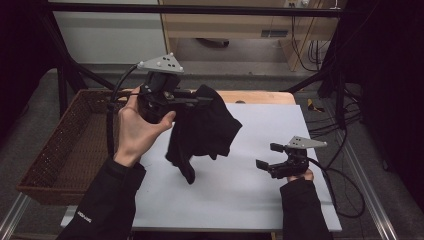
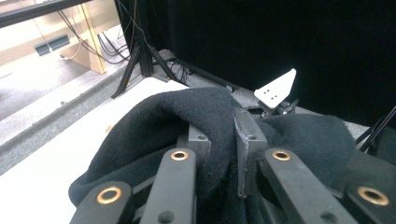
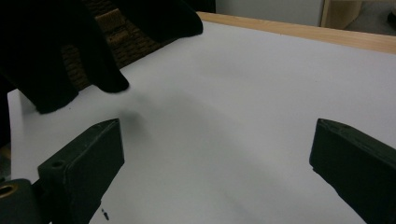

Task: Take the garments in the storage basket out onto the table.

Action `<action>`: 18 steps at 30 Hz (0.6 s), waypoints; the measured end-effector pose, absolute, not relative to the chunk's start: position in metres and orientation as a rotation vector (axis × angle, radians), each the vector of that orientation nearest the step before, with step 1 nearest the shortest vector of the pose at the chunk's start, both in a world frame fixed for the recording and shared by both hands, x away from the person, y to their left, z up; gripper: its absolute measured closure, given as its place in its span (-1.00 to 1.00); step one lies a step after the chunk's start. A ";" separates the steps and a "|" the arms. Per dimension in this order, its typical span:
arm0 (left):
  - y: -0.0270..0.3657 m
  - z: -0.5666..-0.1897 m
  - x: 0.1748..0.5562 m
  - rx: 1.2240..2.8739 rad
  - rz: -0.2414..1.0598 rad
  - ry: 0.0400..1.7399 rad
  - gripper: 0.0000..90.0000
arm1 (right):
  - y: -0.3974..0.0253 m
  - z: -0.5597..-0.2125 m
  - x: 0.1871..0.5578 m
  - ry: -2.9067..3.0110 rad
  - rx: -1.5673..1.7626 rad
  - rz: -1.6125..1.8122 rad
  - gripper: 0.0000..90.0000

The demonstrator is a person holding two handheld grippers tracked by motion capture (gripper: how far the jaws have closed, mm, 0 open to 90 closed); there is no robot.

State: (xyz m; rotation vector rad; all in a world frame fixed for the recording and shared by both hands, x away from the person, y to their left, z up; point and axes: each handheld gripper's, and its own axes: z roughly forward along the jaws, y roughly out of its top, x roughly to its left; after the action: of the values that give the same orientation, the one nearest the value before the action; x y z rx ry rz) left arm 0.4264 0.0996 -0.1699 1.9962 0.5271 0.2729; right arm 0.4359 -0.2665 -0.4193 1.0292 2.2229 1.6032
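The black cloth [image 1: 202, 127] hangs in the air above the white table [image 1: 260, 195], lifted by its upper edge, and its lowest tail seems to just touch the surface, though from the high view I cannot tell this for sure. In the left gripper view the jaws of the left gripper [image 2: 223, 140] are pressed together on a fold of the black cloth [image 2: 177, 116], so the pick-up is done. The left gripper [image 1: 192, 101] sits at about 11 o'clock from the middle of the table, and the wicker basket [image 1: 60, 150] stands at 9 o'clock, beside the table and apart from the cloth. I judge that the work is about halfway: the cloth is grasped and raised, but it is not yet carried over the basket or let go into it. The right gripper [image 1: 267, 156] waits at about 4 o'clock, low over the table, with its jaws spread wide and holding nothing; in the right gripper view bare table [image 3: 243, 93] lies between them.
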 end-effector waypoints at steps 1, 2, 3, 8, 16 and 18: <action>0.101 -0.172 0.428 2.000 0.272 0.534 0.75 | -0.266 -0.419 0.436 2.223 1.029 1.603 -0.92; 0.102 -0.175 0.429 2.006 0.271 0.539 0.75 | -0.266 -0.419 0.436 2.223 1.028 1.603 -0.92; 0.103 -0.178 0.430 2.010 0.269 0.546 0.75 | -0.266 -0.419 0.436 2.224 1.028 1.604 -0.92; 0.111 -0.196 0.436 2.038 0.262 0.576 0.75 | -0.266 -0.420 0.436 2.227 1.030 1.600 -0.92; 0.122 -0.230 0.447 2.087 0.238 0.628 0.75 | -0.266 -0.420 0.436 2.231 1.033 1.591 -0.92; 0.126 -0.237 0.448 2.093 0.236 0.638 0.75 | -0.266 -0.420 0.436 2.230 1.034 1.594 -0.92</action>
State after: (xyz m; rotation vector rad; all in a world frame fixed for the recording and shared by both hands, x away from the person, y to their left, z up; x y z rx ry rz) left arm 0.4483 0.1256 -0.2369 2.0933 0.6383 0.2361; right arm 0.4363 -0.2659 -0.4202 1.0338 2.2297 1.5945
